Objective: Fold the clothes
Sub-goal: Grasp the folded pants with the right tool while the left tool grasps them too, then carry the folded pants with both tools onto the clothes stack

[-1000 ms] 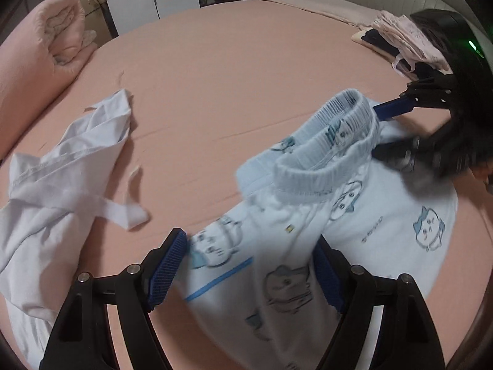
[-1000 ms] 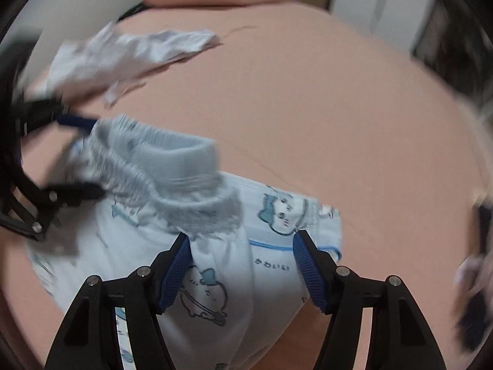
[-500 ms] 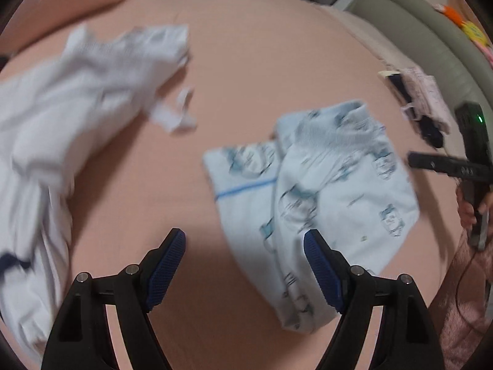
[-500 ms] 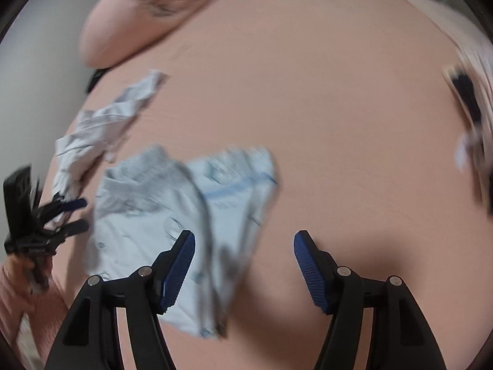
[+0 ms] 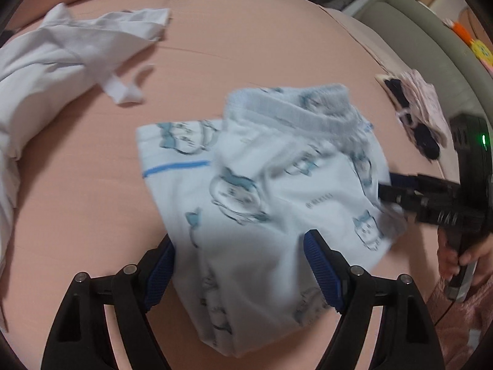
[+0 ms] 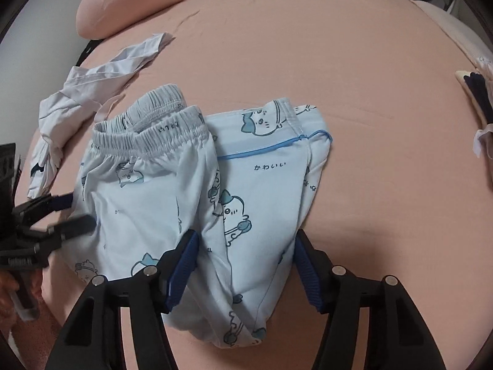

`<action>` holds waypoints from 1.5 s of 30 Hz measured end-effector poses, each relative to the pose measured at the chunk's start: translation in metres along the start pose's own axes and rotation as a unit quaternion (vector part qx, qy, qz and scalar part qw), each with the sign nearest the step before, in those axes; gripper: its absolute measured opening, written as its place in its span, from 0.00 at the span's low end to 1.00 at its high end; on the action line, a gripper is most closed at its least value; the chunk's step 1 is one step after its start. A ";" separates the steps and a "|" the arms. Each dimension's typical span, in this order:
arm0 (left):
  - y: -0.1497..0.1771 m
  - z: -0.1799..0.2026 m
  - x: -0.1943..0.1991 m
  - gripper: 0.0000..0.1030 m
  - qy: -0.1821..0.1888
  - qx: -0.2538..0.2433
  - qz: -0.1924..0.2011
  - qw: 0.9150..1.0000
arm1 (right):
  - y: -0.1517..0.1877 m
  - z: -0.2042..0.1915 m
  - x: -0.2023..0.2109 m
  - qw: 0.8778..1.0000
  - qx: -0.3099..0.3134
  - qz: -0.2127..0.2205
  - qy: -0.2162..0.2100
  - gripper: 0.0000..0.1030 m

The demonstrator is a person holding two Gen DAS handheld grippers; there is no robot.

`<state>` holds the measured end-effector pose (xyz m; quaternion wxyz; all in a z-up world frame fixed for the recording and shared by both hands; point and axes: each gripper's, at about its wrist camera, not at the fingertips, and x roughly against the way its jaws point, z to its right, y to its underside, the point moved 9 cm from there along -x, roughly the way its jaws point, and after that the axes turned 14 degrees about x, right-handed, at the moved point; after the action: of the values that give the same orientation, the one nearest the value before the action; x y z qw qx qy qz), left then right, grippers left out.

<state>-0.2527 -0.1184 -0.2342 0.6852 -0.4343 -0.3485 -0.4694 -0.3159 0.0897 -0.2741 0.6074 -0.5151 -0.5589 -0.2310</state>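
right wrist view: right claw [image 6: 243, 265] tilts down, closing astride the folded pajama pants [image 6: 197, 191], not yet clamping.

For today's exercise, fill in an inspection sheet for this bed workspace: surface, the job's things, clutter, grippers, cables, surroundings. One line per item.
Surface: pink bedsheet, lightly creased.
Job's things: light-blue cartoon-print pyjama trousers lying folded, elastic waistband away from the cameras; crumpled white shirt beside them, unfolded.
Clutter: small stack of dark and pink clothes at the bed's edge.
Grippers: left gripper open over the trousers; right gripper closing, trousers between the jaws, pads not pressing.
Cables: nothing seen.
Surroundings: rolled pink quilt; grey padded headboard.
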 end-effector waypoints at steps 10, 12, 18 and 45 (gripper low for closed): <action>-0.004 0.007 -0.006 0.76 0.029 0.012 -0.010 0.999 | 0.002 -0.010 0.012 0.999 0.006 -0.015 -0.035 0.62; -0.001 0.008 -0.009 0.76 0.033 0.014 -0.010 0.999 | -0.003 -0.015 0.012 0.999 0.006 -0.016 -0.032 0.62; 0.001 0.014 -0.020 0.76 0.014 -0.017 -0.016 1.000 | -0.008 -0.016 0.021 0.999 0.008 -0.010 -0.030 0.70; 0.017 0.118 0.043 0.09 0.076 -0.044 0.044 0.995 | -0.008 -0.046 0.098 0.988 -0.001 0.083 -0.129 0.09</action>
<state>-0.2312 -0.0211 -0.1559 0.7097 -0.4421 -0.2550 -0.4857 -0.2763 0.0748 -0.1738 0.5469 -0.5859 -0.5874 -0.1120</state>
